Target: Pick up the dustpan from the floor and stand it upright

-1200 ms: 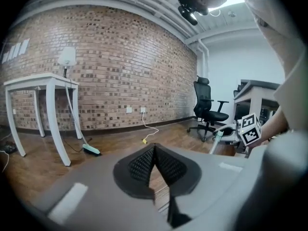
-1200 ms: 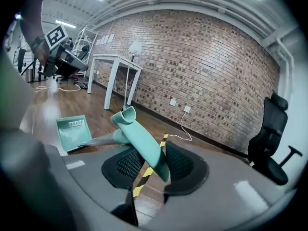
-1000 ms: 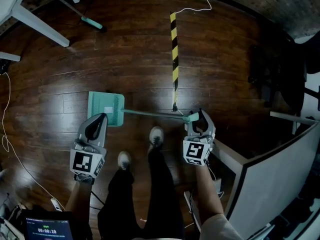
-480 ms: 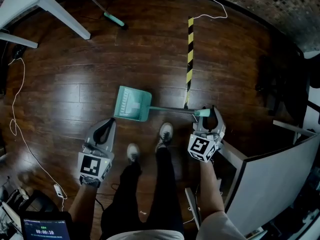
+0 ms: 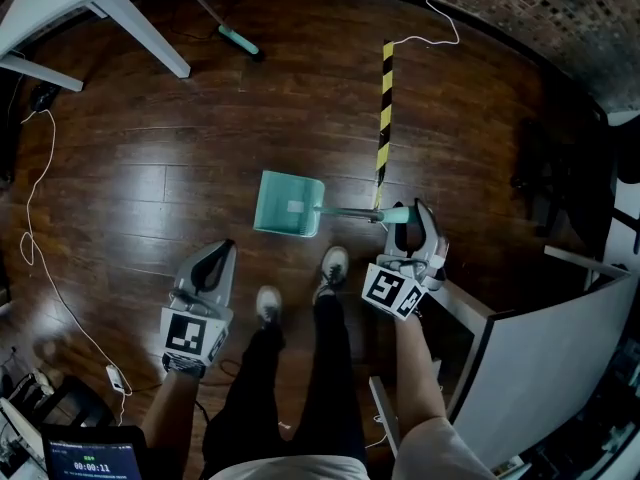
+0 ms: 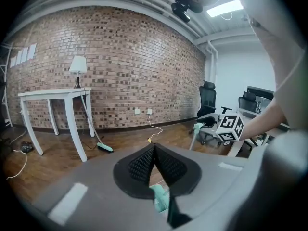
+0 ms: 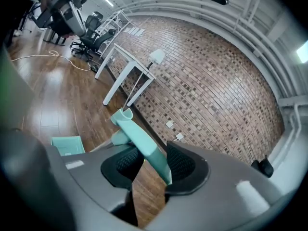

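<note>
The right gripper [image 5: 408, 224] is clamped on the teal handle [image 7: 144, 147] of the dustpan [image 5: 290, 204]. In the right gripper view the grip end passes slantwise between the two ribbed pads, with its hollow tip sticking out beyond them. The jaws stand partly apart around it and have just eased open a little with the handle between them. From that grip the thin shaft runs left in the head view to the pan, which sits out in front of the person's shoes [image 5: 333, 265], tilted with its open face toward the camera. Whether its front lip touches the wood floor [image 5: 150, 188] cannot be told. The left gripper [image 5: 222, 254] hangs below and left of the pan, apart from it, jaws pressed together on nothing. Its own view shows the pads meeting at the tip, with a sliver of the teal pan visible beneath them. A black-and-yellow hazard tape strip [image 5: 384, 118] runs along the floor from just behind the handle toward the brick wall [image 6: 120, 66]. Farther off stand a white table [image 5: 140, 33] bearing a lamp [image 6: 77, 66], a broom [image 5: 238, 41] leaning against it, and a white cable [image 5: 35, 228] trailing at the left. A white desk panel [image 5: 560, 358] stands close by the right arm.
</note>
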Motion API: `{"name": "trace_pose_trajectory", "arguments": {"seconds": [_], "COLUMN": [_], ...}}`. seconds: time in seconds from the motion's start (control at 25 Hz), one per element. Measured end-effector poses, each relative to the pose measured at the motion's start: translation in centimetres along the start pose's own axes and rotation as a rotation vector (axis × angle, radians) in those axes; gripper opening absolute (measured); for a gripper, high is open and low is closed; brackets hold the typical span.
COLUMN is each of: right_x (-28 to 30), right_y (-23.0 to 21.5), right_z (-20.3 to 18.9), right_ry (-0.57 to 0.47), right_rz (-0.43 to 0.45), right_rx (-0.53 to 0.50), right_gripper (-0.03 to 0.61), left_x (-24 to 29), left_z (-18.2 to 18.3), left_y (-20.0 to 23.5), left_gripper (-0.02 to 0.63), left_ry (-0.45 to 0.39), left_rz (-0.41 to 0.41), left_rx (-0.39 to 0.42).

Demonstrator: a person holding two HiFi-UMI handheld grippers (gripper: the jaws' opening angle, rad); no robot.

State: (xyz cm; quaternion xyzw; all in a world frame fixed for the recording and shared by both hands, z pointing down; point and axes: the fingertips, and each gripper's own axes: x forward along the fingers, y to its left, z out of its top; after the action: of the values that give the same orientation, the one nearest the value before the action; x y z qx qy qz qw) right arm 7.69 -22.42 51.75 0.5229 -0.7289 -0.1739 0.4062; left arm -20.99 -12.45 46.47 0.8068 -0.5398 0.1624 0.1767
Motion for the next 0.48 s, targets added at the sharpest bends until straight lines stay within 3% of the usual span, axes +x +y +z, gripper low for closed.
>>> {"name": "trace_pose_trajectory", "arguments": {"seconds": [0.24,0.48], "right_x": [0.0,-0.5], "right_y": [0.2,1.1], "right_z": [1.3,2.0], "right_ry": [-0.038,-0.033], "right_rz": [-0.040,0.007], "right_rx": [0.017,0.032], "right_gripper": [0.156,0.167], "left_x": [-0.3,-0.1], "left_z": [-0.2,-0.4], "left_y": [0.1,-0.5], "left_gripper": [0.000,0.000], "left_ry": [0.005,0.006], "left_rz": [0.003,-0.008], "left_rx": [-0.008,-0.016]}}
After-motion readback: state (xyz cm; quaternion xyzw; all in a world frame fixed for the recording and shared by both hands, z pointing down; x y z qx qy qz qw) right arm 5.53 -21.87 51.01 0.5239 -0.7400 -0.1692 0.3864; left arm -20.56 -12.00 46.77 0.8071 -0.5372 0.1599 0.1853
